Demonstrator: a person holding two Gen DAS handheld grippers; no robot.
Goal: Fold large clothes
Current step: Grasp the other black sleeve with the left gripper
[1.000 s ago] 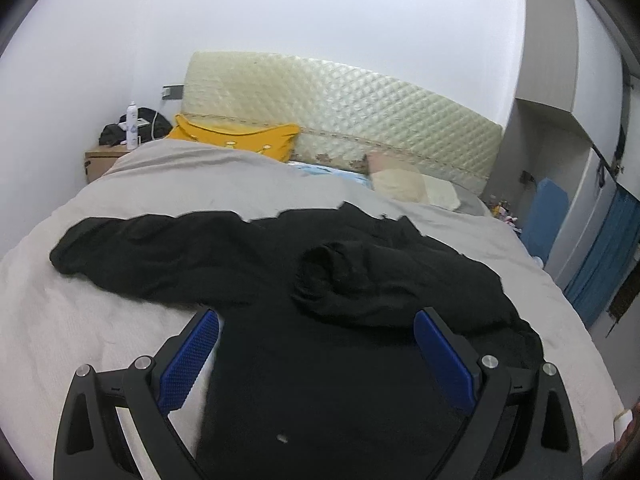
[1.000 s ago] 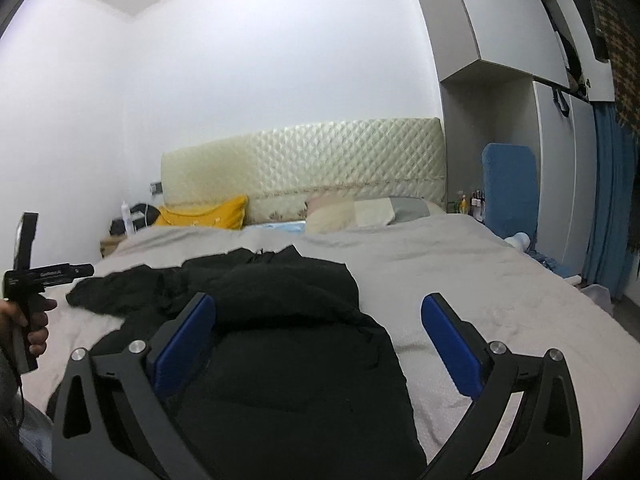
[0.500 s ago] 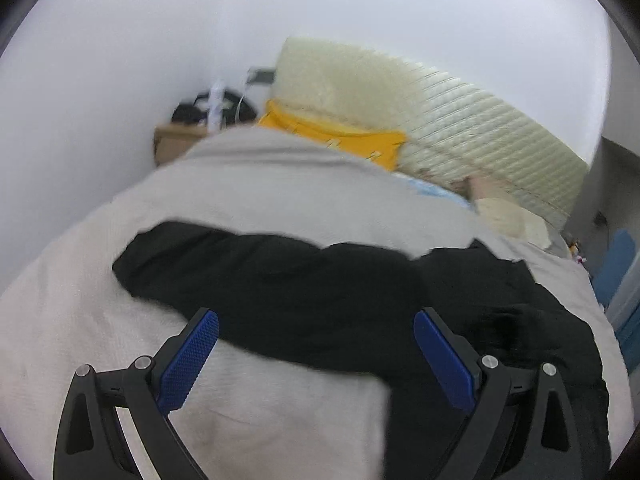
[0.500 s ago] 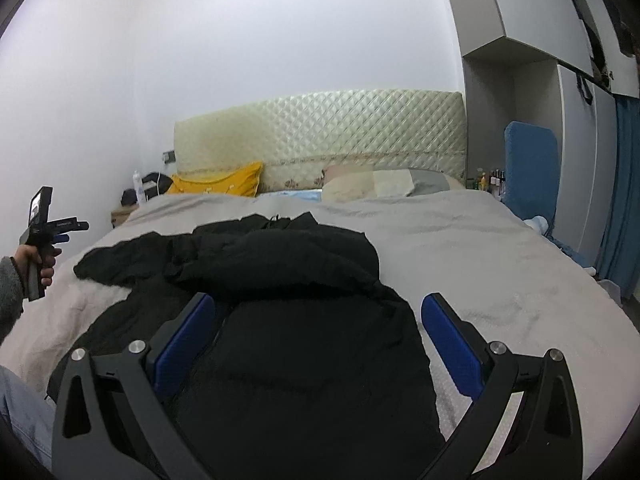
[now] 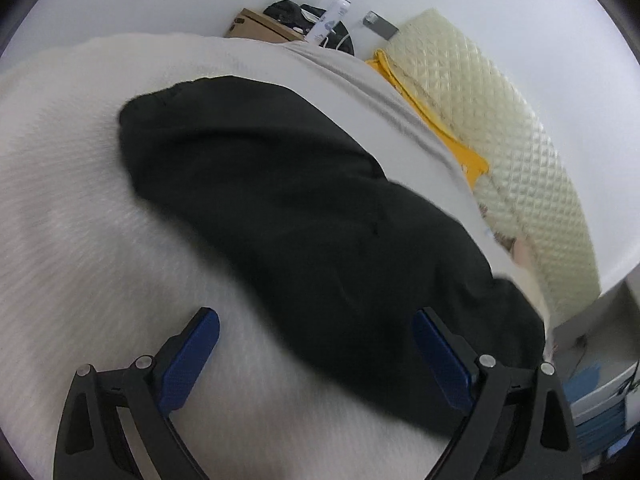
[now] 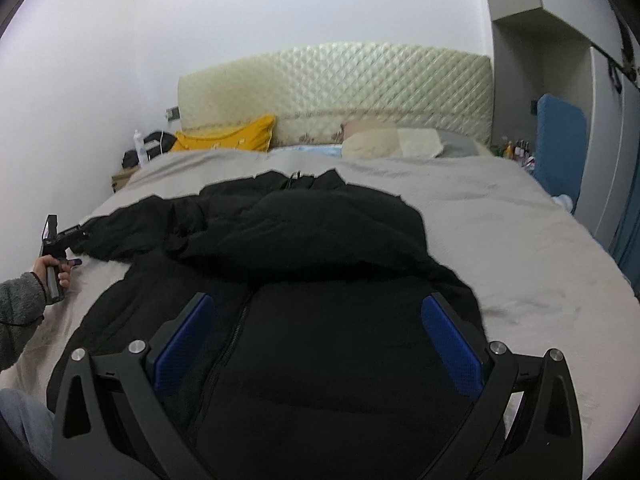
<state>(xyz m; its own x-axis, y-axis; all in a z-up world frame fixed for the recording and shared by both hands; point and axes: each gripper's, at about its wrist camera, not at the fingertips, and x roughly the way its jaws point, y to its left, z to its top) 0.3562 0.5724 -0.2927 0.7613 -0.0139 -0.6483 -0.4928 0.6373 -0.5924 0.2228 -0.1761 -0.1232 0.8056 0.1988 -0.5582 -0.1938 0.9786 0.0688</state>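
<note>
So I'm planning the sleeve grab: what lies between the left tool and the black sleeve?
Only bare bedspread lies between the open left tool and the black sleeve, seen in the left wrist view.

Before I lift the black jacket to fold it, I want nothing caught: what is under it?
The black jacket lies on the grey bedspread, which shows all around it. Whatever sits directly beneath the fabric is covered and cannot be seen.

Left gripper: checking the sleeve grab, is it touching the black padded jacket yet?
Cannot tell. In the blurred left wrist view, the left gripper, jaws wide open, frames the black padded jacket, but neither contact nor a gap is plain.
</note>
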